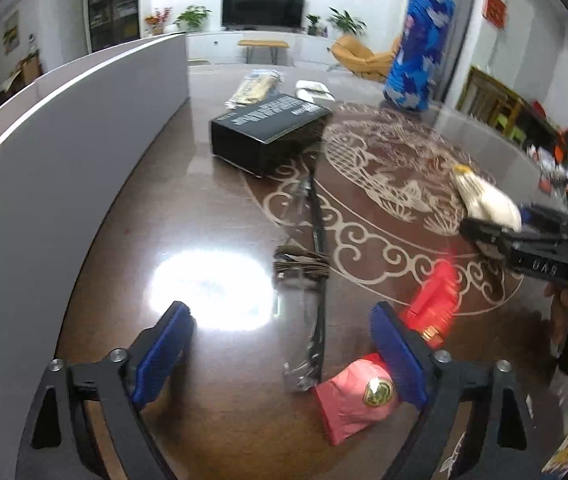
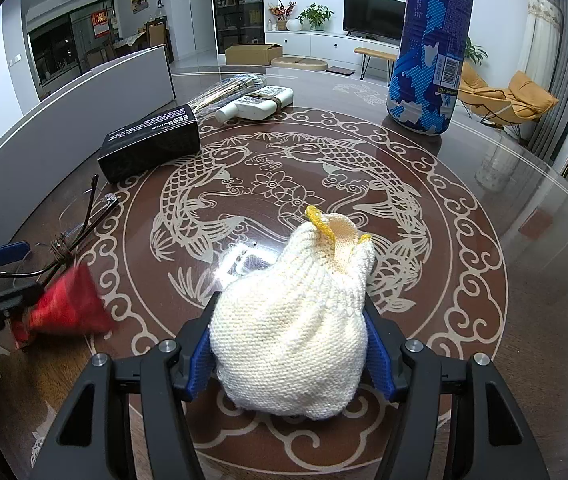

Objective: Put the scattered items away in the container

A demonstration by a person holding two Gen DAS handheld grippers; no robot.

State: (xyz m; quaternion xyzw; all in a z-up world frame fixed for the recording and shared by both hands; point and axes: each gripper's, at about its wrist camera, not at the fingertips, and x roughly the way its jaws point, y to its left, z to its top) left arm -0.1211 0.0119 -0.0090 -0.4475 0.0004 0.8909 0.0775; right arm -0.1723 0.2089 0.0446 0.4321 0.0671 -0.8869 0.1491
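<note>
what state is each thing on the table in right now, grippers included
left gripper: open, empty
right gripper: shut on the knit glove
black box: closed, lying flat
blue can: upright
glasses: folded, lying flat
white bottle: lying on its side

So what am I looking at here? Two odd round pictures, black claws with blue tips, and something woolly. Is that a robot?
No robot: a person holds a two-finger gripper in each hand, each carrying a wide-angle camera. One picture looks along the left gripper, which is open and empty. The other looks along the right gripper, squeezing a cream knitted glove. On the patterned table lie a black box, glasses, a white bottle, red packets and an upright blue canister. The big white container stands on the left.
</note>
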